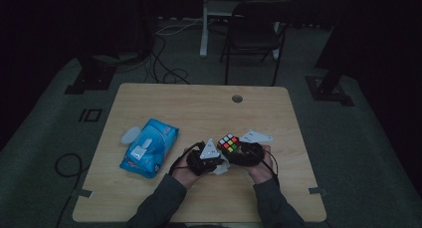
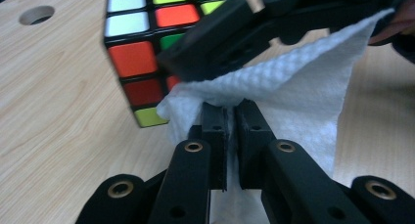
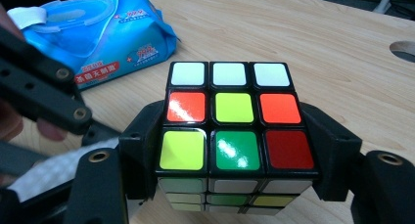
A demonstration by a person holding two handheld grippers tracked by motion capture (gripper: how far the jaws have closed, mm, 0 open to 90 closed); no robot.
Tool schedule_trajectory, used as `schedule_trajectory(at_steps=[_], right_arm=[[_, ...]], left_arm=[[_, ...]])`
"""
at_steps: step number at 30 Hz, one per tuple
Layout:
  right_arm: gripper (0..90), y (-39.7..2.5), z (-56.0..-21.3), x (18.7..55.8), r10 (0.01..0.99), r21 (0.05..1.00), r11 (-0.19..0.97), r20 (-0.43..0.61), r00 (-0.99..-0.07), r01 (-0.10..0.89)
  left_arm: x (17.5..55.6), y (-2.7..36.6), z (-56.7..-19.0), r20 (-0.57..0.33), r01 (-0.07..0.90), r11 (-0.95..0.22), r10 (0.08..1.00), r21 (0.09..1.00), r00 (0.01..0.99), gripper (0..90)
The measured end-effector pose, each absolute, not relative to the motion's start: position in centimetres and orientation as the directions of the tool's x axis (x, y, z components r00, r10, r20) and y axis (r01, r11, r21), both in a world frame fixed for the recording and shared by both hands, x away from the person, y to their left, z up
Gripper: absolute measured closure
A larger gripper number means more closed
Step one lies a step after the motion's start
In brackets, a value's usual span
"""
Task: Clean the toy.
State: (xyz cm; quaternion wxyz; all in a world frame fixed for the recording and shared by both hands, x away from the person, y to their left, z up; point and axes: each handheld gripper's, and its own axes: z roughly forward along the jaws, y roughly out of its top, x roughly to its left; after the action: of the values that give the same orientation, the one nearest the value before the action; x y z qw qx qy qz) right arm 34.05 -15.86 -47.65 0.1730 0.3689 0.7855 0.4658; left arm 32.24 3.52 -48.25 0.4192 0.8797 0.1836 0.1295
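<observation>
Right gripper (image 3: 235,150) jaws clamped on cube (image 3: 230,116), near table (image 1: 199,108) centre; rigid, smooth, may slip, so grip flat side faces. Left gripper (image 2: 232,117) pinches wipe (image 2: 303,92) near edge; soft, light, touching cube.

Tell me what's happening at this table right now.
A person is cleaning a Rubik's cube with two handheld grippers. The right gripper clamps the cube from both sides, just above the wooden table. The left gripper is shut on a white wipe and holds it against the cube's side. A blue wet-wipe pack lies to the left with its lid flipped open.
</observation>
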Motion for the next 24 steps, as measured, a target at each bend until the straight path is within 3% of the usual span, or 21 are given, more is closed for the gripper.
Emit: schedule_trajectory(at_steps=[6, 24], right_arm=[[33.9, -16.1, -47.7, 34.2, 0.75, 0.86, 0.264, 0.101, -0.653, 0.436], [33.9, -16.4, -47.7, 34.3, 0.783, 0.861, 0.23, 0.113, -0.612, 0.453]], left_arm=[[31.8, 2.8, -47.9, 0.08, 0.187, -0.586, 0.399, 0.788, 0.913, 85.5], [32.0, 2.0, -48.4, 0.062, 0.193, -0.54, 0.419, 0.82, 0.906, 85.5]])
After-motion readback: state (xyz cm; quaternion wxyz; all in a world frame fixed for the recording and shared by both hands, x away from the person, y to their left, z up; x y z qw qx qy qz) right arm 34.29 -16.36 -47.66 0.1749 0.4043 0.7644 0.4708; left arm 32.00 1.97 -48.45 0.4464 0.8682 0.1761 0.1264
